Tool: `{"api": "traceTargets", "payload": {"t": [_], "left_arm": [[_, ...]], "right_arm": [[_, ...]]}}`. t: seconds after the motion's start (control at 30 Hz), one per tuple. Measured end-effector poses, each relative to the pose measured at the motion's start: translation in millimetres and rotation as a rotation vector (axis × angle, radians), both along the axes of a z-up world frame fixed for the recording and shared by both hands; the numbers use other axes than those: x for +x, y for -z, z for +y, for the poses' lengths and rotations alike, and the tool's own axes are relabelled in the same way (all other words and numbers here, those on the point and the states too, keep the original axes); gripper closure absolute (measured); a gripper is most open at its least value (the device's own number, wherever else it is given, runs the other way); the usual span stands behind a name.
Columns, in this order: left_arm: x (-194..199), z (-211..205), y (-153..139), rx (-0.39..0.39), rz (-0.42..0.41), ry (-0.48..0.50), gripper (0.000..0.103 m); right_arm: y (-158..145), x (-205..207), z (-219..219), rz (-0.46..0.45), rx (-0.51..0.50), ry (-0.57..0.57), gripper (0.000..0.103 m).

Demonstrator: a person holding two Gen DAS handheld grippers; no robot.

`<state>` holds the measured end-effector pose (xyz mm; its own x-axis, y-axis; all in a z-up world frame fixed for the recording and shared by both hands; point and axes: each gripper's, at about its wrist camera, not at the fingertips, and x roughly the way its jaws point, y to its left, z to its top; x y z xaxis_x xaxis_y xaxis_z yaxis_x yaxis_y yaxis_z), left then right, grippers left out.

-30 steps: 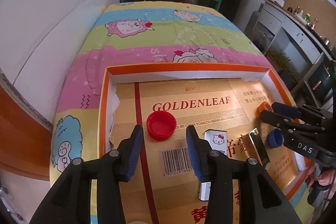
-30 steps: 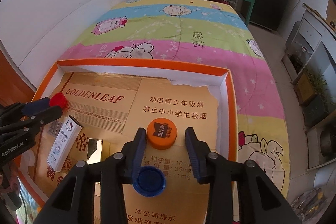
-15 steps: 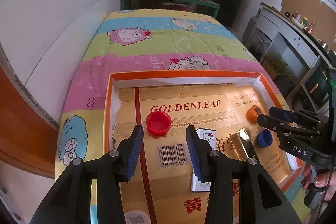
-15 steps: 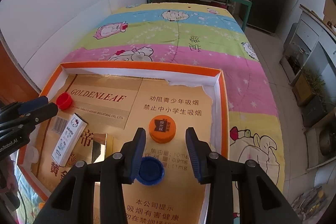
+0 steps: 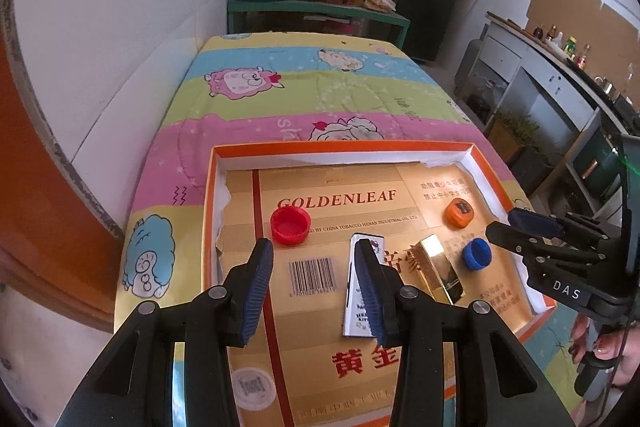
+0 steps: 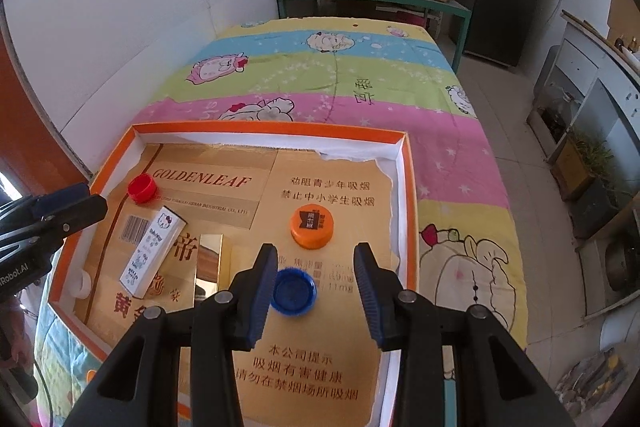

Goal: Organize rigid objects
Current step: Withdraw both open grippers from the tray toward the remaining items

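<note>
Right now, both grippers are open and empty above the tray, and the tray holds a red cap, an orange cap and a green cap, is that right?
Nearly. The third cap is blue, not green, as the right wrist view shows. The rest stands: left gripper and right gripper are open and empty above the tray, with the red cap and orange cap.
</note>
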<state>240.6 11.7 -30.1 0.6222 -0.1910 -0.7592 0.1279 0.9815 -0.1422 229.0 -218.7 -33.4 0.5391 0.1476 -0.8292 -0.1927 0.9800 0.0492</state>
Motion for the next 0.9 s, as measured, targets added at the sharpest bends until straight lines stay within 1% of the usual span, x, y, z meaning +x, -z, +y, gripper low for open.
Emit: {"api": "traceTargets", "payload": {"t": [0.4, 0.73, 0.9], "left_arm": [[-33.8, 0.4, -17.3, -0.008, -0.05, 0.008, 0.059], [-72.8, 1.1, -30.6, -0.017, -0.097, 0.017, 0.059], [-94.6, 4.2, -33.1, -0.036, -0.112, 0.013, 0.059]], "right_arm": [[-16.3, -38.3, 1.6, -0.038, 0.024, 0.007, 0.063], [-29.8, -77.4, 4.7, -0.072, 0.043, 0.011, 0.063], [-32.5, -96.2, 9.4, -0.08, 0.055, 0.008, 0.063]]}}
